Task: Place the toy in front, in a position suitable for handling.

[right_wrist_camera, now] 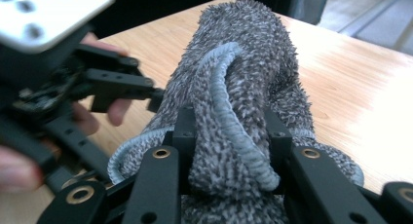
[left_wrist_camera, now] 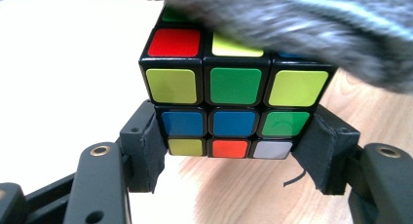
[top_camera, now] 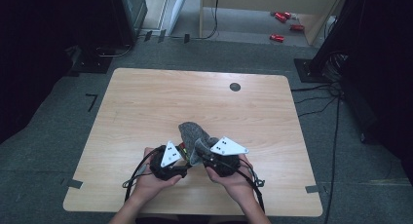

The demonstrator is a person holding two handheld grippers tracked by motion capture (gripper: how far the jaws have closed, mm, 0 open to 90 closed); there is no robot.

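Note:
My left gripper (left_wrist_camera: pixel 229 146) is shut on a scrambled puzzle cube (left_wrist_camera: pixel 234 87), its pads pressed on the two sides of the cube's lowest layer. A grey fuzzy cloth (left_wrist_camera: pixel 302 24) lies over the top of the cube. My right gripper (right_wrist_camera: pixel 226 146) is shut on a bunched fold of that cloth (right_wrist_camera: pixel 234 87), which has a pale blue stitched edge. In the high view both hands hold the grippers close together near the table's front, left gripper (top_camera: pixel 182 158) and right gripper (top_camera: pixel 199 153) meeting under the cloth (top_camera: pixel 192 131).
The wooden table (top_camera: pixel 146 102) has a small dark round cap (top_camera: pixel 235 86) at its far right. Cables (top_camera: pixel 311 100) run over the grey floor to the right. Red objects (top_camera: pixel 282 24) lie on the floor beyond the table.

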